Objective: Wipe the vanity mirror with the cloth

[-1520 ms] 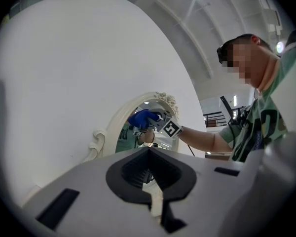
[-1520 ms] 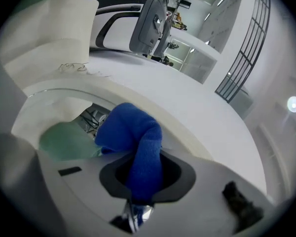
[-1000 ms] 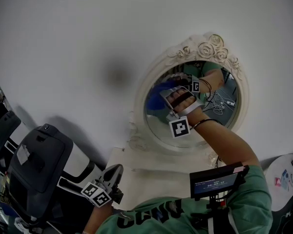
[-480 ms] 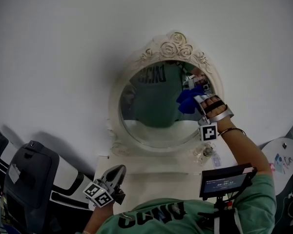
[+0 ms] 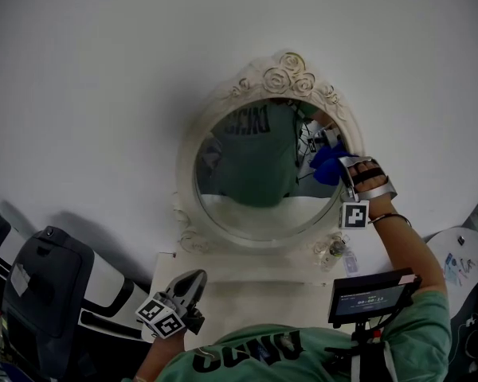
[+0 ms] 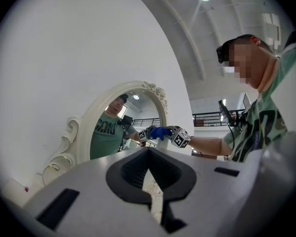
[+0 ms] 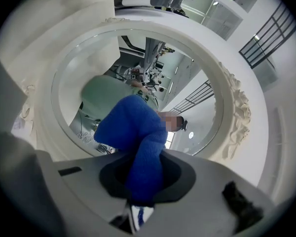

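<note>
An oval vanity mirror (image 5: 263, 205) in an ornate cream frame (image 5: 287, 74) stands against the white wall. My right gripper (image 5: 340, 165) is shut on a blue cloth (image 5: 329, 165) and presses it against the glass at the mirror's right edge. In the right gripper view the blue cloth (image 7: 138, 142) bulges out between the jaws toward the glass (image 7: 89, 68). My left gripper (image 5: 193, 281) rests low over the vanity top (image 5: 255, 293), shut with nothing in it. The left gripper view shows the mirror (image 6: 121, 127) and the cloth (image 6: 160, 132) from the side.
A black and white chair (image 5: 40, 285) stands at the lower left. A small screen (image 5: 370, 297) is mounted at the person's chest. A round white table (image 5: 458, 265) shows at the right edge. A small bottle (image 5: 337, 249) sits beside the mirror's base.
My right gripper has carried the blue cloth across the glass from the left part to the right edge. The head view shifted, so the mirror sits further left. The left gripper stayed put.
</note>
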Available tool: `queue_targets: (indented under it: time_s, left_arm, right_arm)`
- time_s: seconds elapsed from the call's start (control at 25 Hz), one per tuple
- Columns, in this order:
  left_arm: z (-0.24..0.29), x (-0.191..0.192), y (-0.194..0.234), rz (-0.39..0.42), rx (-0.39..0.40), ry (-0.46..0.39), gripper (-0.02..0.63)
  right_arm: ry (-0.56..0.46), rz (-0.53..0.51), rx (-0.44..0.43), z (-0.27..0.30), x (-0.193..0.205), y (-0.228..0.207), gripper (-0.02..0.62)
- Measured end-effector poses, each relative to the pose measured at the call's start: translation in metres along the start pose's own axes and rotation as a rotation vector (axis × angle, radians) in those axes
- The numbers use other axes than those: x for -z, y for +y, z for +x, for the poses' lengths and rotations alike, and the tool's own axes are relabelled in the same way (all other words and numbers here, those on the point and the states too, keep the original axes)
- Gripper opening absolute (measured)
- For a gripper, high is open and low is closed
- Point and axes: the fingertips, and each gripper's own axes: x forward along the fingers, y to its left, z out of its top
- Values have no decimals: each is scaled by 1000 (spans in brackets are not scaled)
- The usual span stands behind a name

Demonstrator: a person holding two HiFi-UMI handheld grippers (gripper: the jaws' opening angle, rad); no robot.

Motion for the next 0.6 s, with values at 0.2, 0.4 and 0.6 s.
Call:
queue_targets:
  time_s: [0.2,0.4,0.6]
  left_arm:
    - [-28,-7,15,4,-69,-20,0]
    - [-56,-16,23,13,-124,-54,0]
    - [-93,-27,33,32,-201,-91,0]
  right_arm:
    - [-141,11,72,-2,-71,-33,49]
    - [-402,51,173,-2,-223,-88,49]
    - [-529,24,199,8,-330,-114,49]
